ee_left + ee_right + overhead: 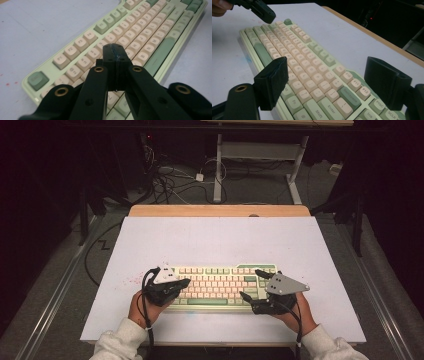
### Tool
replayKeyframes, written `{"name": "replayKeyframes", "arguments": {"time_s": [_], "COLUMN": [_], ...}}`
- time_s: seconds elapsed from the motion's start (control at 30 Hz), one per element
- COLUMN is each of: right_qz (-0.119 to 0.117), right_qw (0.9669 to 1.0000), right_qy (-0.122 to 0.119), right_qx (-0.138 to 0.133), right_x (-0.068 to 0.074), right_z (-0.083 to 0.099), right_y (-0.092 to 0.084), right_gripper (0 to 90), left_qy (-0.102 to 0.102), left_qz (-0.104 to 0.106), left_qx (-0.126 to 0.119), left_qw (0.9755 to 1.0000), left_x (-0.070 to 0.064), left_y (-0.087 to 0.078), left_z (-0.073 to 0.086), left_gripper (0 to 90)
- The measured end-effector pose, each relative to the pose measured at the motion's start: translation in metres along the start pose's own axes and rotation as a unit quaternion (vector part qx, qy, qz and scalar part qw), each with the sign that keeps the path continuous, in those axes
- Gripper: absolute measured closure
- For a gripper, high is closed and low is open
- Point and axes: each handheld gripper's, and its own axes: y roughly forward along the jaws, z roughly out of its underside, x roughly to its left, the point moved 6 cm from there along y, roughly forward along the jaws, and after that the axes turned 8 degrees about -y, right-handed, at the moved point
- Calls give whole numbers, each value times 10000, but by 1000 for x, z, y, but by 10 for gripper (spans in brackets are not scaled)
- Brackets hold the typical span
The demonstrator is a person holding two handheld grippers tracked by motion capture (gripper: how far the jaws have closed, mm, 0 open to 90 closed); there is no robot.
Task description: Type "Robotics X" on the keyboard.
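A pale green keyboard (220, 285) with cream and green keys lies on the white table top (215, 240) near the front edge. My left gripper (186, 282) is over its left end, pointing right. Its jaws (115, 51) are pressed together with nothing between them, hovering above the letter keys (140, 32). My right gripper (251, 284) stands open at the keyboard's right end, one jaw near the front edge and one near the back edge. Between those jaws (329, 77) the Enter and function keys of the keyboard (307, 72) show. The left gripper (265, 12) appears farther off over the other end.
The table's wooden far edge (220, 210) runs across behind the white top. Beyond it lie floor cables (170, 180) and the white legs of another desk (218, 170). Faint red specks (131, 281) mark the surface left of the keyboard.
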Motion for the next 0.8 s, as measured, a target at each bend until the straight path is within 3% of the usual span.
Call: {"name": "replayKeyframes", "arguments": {"time_s": [0.33, 0.63, 0.8], "right_qz": [-35, -100, -129], "right_qw": [10000, 9999, 9998], "right_qy": [-30, -41, -75], "right_qx": [0, 88, 122], "right_x": [1, 3, 6], "right_z": [1, 5, 6], "right_y": [2, 5, 6], "right_gripper": [210, 217, 218], "left_qy": [50, 149, 178], "left_qz": [103, 139, 54], "left_qx": [251, 557, 658], "left_qw": [9996, 9982, 9977], "left_x": [-7, -7, -7], "left_y": [26, 41, 47], "left_z": [-16, -20, -20], "left_gripper": [876, 876, 876]}}
